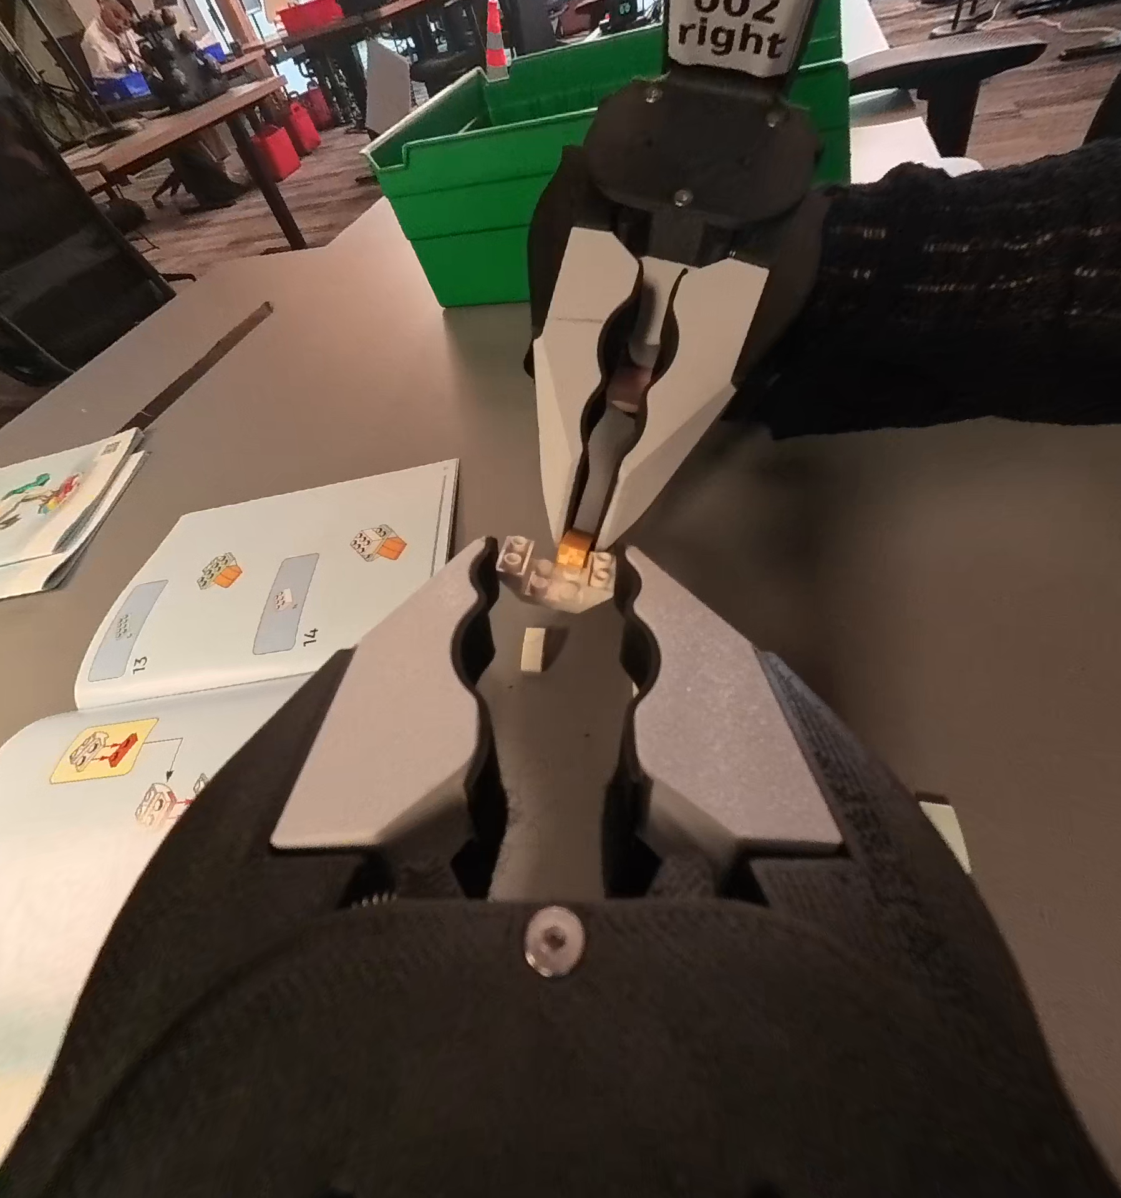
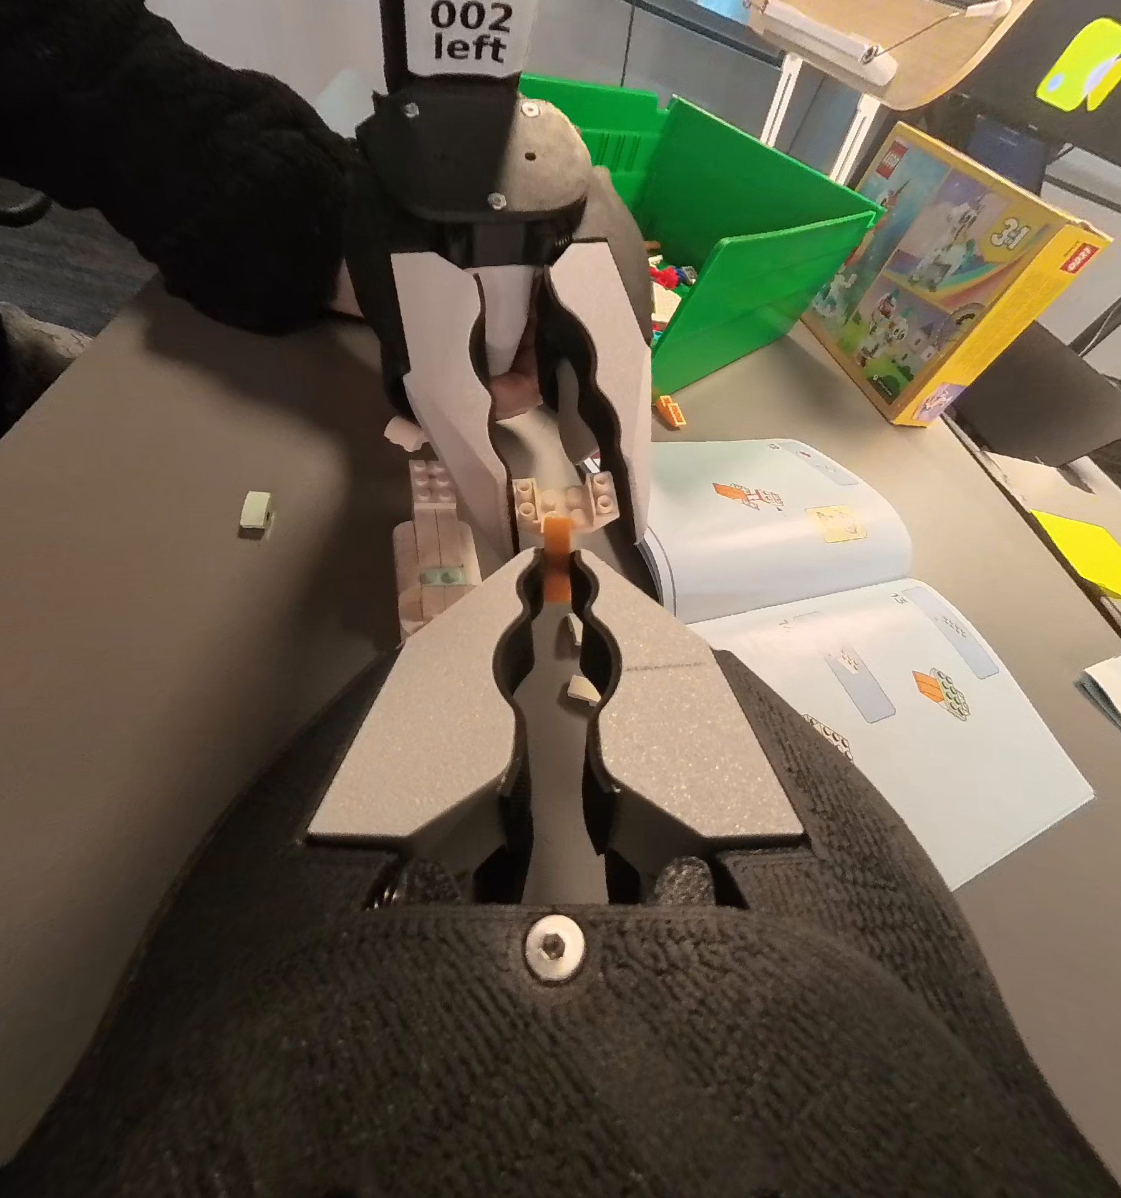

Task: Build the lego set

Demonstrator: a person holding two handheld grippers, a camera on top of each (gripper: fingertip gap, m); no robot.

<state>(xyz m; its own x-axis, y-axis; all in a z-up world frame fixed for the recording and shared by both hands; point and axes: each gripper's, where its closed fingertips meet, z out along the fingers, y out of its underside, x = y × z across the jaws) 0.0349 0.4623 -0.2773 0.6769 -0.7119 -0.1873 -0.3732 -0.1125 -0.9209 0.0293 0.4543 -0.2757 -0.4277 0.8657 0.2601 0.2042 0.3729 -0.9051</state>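
left gripper [image 1: 556, 570]: grey fingers, black body, silver screw | sleeve [image 1: 972, 292]: dark knit

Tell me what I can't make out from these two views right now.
- Orange brick: its seating on the white assembly is hidden by the right gripper fingertips, both views.
- Green bin contents: mostly behind its wall and the left gripper, right wrist view.
- Instruction booklet: cut off at the left wrist view's edge.
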